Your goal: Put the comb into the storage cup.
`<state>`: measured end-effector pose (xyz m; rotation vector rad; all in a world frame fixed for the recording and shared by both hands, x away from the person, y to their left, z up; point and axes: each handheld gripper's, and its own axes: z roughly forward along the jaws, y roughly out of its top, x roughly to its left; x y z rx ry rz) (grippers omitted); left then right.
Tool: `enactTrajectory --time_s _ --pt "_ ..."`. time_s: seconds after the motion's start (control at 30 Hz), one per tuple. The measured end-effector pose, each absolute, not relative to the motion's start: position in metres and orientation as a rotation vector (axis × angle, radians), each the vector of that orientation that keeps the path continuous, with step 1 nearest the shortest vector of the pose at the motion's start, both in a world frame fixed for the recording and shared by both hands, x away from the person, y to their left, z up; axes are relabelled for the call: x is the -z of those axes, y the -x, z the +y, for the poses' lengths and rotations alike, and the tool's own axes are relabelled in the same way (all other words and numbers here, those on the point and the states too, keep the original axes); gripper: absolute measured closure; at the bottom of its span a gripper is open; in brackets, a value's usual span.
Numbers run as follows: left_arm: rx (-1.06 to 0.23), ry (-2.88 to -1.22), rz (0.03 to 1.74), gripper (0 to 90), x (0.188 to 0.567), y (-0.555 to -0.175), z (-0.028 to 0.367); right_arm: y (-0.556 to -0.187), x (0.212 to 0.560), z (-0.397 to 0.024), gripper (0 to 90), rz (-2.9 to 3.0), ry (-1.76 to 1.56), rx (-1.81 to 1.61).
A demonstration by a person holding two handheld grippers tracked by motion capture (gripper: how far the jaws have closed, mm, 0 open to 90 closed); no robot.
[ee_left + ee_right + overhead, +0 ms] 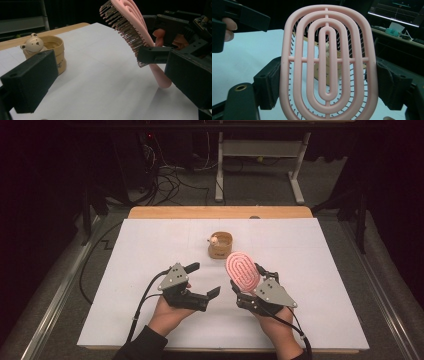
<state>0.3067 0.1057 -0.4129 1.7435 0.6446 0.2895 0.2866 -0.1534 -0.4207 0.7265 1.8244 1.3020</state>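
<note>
High view: right gripper (pixel 248 281) clamps a pink hairbrush (pixel 242 271) by its edges, held above the white table (pixel 150 250); left gripper (pixel 206 279) has its jaws wide apart with nothing between them. A bear cup (pixel 220 245) stands just behind the brush.

Left gripper view: bristles face the cup (pixel 53 53); handle tip touches the table.

Right gripper view: brush's ringed back (pixel 328 62), both pads pressing its sides.
</note>
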Motion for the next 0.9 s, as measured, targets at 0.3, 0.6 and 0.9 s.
enactTrajectory --time_s 0.3,0.6,0.9 --pt "-0.280 -1.735 0.635 0.0 0.410 -0.305 0.104 -0.281 0.420 -0.147 20.0 1.828 -0.697 -1.309" --pt "-0.280 -1.737 0.626 0.0 0.406 -0.302 0.102 -0.277 0.422 -0.139 20.0 1.842 -0.663 -1.311" --pt "-0.273 -1.740 0.641 0.0 0.406 -0.304 0.102 -0.273 0.424 -0.129 20.0 1.863 -0.617 -1.306"
